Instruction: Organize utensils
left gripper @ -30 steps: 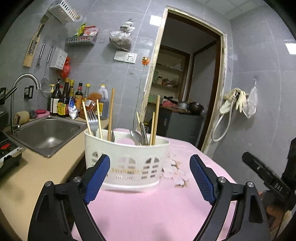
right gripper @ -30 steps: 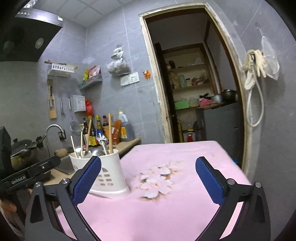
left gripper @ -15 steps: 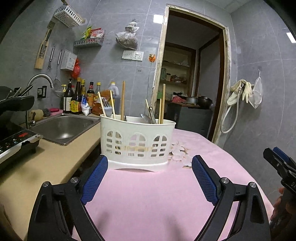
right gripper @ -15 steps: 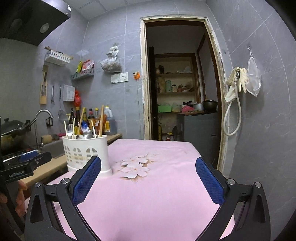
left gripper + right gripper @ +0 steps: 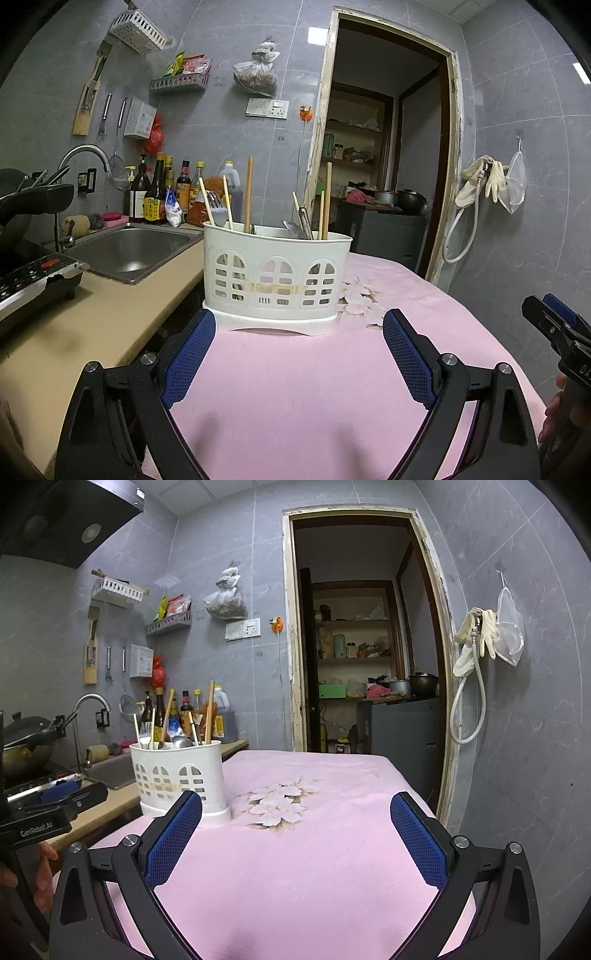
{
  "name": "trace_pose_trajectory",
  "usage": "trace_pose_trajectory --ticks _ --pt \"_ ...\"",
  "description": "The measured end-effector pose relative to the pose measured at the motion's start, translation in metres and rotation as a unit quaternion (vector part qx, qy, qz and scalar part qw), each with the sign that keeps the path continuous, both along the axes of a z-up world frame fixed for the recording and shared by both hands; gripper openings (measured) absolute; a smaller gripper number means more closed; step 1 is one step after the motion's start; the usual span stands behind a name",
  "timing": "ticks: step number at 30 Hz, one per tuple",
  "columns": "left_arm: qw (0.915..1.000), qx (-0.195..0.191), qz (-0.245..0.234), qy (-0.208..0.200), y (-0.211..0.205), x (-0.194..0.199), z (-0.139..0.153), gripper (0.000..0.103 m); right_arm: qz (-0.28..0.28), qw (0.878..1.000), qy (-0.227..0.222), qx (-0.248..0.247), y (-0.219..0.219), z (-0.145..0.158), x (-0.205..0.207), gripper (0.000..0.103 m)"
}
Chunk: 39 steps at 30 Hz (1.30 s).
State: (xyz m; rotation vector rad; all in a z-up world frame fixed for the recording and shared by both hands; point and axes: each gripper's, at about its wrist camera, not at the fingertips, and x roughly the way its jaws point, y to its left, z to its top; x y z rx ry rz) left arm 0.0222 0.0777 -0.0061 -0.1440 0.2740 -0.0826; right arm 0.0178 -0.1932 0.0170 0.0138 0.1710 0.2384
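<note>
Utensils (image 5: 255, 206), namely chopsticks, a fork and spoons, stand upright in the white plastic caddy (image 5: 277, 275) at the near edge of the pink tablecloth (image 5: 314, 387), beside the counter. The left gripper (image 5: 295, 354) faces the caddy, fingers wide and empty; the right gripper (image 5: 295, 834) hangs off to its right, also wide and empty. Nothing lies loose on the cloth, so sorting looks finished or not started. The next move probably calls for reaching above the rim to pinch one handle.
</note>
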Motion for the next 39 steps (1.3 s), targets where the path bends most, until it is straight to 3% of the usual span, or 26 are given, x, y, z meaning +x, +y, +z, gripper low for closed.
trace_pose_trajectory --ticks 39 --pt "1.0000 0.000 0.001 0.002 0.0000 0.0011 -0.0026 0.089 -0.004 1.000 0.006 0.000 -0.0052 -0.0040 0.0026 0.103"
